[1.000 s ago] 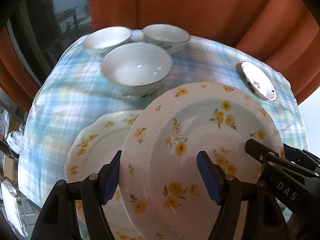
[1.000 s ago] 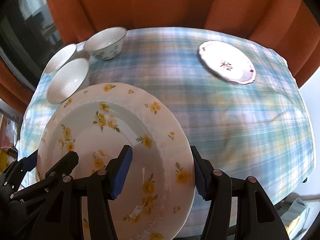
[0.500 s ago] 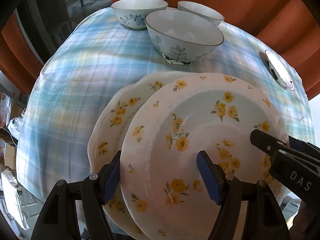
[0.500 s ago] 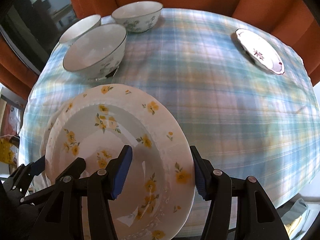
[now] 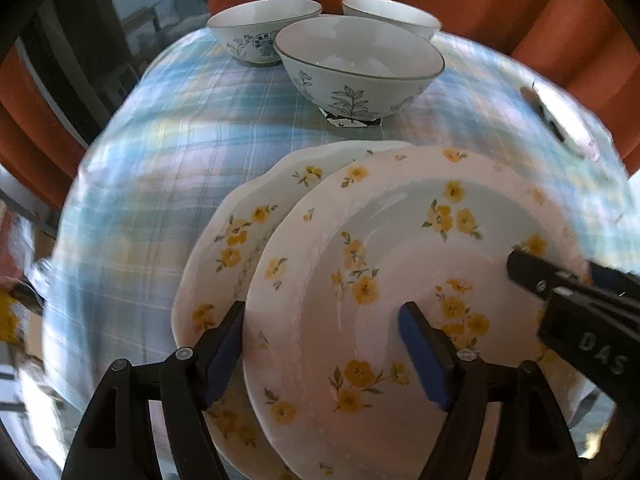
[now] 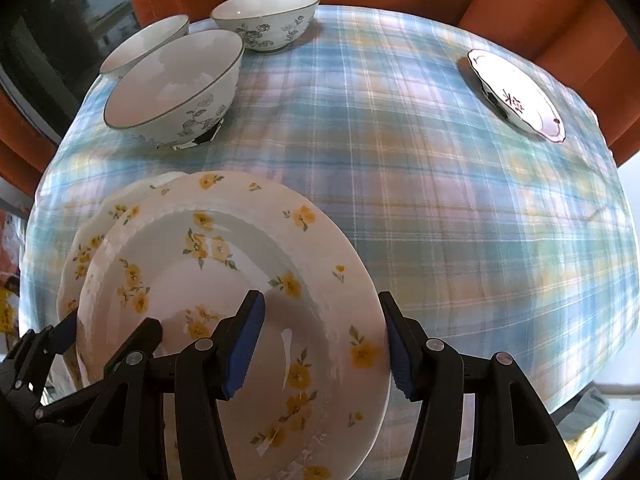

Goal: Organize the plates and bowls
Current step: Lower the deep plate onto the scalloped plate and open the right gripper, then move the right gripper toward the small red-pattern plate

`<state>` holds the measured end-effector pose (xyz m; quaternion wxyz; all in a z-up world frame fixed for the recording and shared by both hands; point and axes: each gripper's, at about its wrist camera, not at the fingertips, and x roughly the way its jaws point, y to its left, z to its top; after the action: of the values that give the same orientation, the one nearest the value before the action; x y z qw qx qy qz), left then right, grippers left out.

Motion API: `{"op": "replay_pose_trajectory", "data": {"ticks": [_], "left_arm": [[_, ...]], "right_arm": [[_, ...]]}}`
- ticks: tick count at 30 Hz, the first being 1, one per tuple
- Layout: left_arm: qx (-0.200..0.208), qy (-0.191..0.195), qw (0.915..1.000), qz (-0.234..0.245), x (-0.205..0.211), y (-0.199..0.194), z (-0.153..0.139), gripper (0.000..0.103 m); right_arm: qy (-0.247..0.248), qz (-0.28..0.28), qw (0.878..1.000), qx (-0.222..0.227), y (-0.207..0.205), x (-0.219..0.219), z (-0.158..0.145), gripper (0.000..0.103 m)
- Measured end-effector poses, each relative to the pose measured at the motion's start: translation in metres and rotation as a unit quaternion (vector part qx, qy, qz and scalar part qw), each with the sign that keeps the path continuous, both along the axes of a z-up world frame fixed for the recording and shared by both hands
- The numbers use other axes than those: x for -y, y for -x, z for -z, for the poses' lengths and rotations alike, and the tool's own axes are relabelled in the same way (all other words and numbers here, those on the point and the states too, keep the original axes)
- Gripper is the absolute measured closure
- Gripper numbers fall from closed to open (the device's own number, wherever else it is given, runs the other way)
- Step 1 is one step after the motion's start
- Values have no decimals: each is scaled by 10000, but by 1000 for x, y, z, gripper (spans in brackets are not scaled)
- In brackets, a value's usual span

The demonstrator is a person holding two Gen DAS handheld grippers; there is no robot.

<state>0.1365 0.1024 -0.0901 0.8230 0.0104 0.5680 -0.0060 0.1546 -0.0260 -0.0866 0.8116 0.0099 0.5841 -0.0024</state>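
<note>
Glazed ceramic, the yellow-flowered plate (image 5: 400, 264) is stiff, slick and breakable; it sits stacked on a matching plate (image 5: 240, 240), nearer than the leaf-patterned bowl (image 5: 360, 64). Left gripper (image 5: 324, 344), just been opening, straddles its rim loosely. Right gripper (image 6: 320, 344) brackets the opposite rim; whether clamped, I cannot tell. Hold by the rims.

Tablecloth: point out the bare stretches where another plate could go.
The widest free patch of checked tablecloth lies between the yellow-flowered plates and the small red-patterned plate. It is crowded at the far left, where three bowls cluster.
</note>
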Motion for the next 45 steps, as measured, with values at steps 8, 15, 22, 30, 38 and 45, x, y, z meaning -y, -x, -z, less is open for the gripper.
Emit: {"op": "replay_pose_trajectory", "data": {"ticks": [8, 15, 22, 30, 38, 45], "left_arm": [[103, -269, 9996, 36, -9, -3, -9, 18], [246, 204, 9995, -43, -24, -2, -23, 18], [281, 347, 9989, 126, -22, 2, -26, 18], [223, 358, 9991, 79, -28, 3, -26, 18], [161, 255, 9990, 327, -17, 0, -30, 18], [237, 278, 9972, 645, 7, -6, -43, 18]], "right_arm": [[75, 217, 9994, 240, 9, 7, -15, 43], [38, 357, 9985, 423, 18, 21, -28, 74], [-67, 29, 9997, 238, 16, 5, -18, 81], [-20, -204, 9996, 196, 9, -16, -12, 80], [-228, -232, 9993, 188, 8, -15, -19, 80], [10, -279, 9983, 513, 12, -10, -38, 38]]}}
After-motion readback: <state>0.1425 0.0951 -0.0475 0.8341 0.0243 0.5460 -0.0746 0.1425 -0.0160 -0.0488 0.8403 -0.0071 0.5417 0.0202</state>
